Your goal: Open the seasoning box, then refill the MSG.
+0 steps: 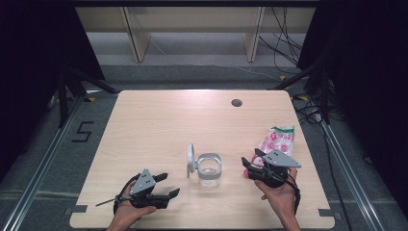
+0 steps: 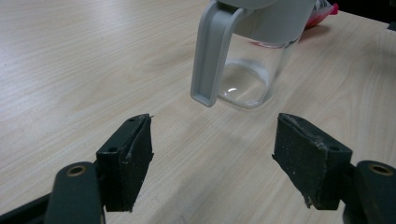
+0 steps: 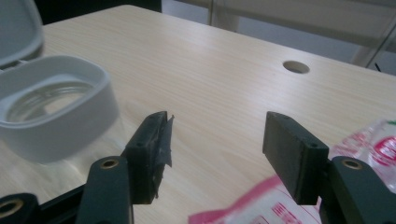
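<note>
Snack bag (image 1: pixel 277 140), a pink-and-white printed packet, lies at about three o'clock on the table (image 1: pixel 159 120), its near end just beside the right gripper (image 1: pixel 252 163). In the right gripper view the packet (image 3: pixel 261 207) sits low in front of the right gripper (image 3: pixel 215 149), whose jaws are spread with bare tabletop between them; one pad (image 3: pixel 292 156) stands over the packet's pink edge, though whether it touches cannot be told. At the table's centre stands a clear glass jar (image 1: pixel 210 170) with a grey collar and its hinged lid (image 1: pixel 191 158) flipped open toward nine o'clock. The left gripper (image 1: pixel 169 185) rests at seven o'clock, jaws wide and holding nothing, pointed at the jar (image 2: pixel 254 60). The step in hand looks like a reach for the packet. The next move likely calls for settling the right jaws over the crinkly edge and pinching firmly, since thin film may slip, then carrying it toward the open jar.
</note>
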Motion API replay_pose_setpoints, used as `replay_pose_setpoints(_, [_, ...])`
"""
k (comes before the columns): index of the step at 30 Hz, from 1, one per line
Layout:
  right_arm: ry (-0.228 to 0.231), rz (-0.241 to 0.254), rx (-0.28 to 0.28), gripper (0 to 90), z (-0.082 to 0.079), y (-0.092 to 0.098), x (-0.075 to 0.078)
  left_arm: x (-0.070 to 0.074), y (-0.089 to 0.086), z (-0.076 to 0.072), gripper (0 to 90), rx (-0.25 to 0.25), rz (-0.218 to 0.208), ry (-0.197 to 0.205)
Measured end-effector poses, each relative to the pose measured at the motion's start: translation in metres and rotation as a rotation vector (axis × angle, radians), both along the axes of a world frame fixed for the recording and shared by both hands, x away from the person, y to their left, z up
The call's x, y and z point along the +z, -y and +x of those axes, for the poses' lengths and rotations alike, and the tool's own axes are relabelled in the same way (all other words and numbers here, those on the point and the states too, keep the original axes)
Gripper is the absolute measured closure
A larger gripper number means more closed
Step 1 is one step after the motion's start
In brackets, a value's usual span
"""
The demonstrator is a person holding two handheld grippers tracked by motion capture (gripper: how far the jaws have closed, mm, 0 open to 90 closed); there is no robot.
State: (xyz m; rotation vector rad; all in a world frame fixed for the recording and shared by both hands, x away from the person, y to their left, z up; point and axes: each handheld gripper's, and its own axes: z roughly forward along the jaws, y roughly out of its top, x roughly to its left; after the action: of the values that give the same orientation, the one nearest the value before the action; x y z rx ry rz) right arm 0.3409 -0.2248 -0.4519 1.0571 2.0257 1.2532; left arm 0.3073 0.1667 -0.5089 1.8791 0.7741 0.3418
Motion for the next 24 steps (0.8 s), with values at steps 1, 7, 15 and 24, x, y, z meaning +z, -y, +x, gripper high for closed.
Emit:
replay_pose_setpoints(1, [-0.006, -0.011, -0.036, 40.6, 0.001, 0.007, -0.001, 0.000, 0.000, 0.000, 27.0, -0.005, 0.005, -0.002])
replay_pose_setpoints(7, [-0.022, -0.017, -0.084, 38.7, 0.004, 0.027, -0.005, 0.001, 0.000, 0.000, 26.8, -0.018, 0.027, 0.010])
replay_pose_setpoints(15, [-0.050, -0.011, -0.139, 36.3, 0.007, 0.044, -0.009, 0.000, 0.003, -0.002, 26.7, -0.008, 0.006, -0.002])
replay_pose_setpoints(24, [-0.088, 0.003, -0.206, 34.3, 0.008, 0.060, -0.013, 0.000, 0.003, -0.001, 26.7, -0.008, -0.004, -0.003])
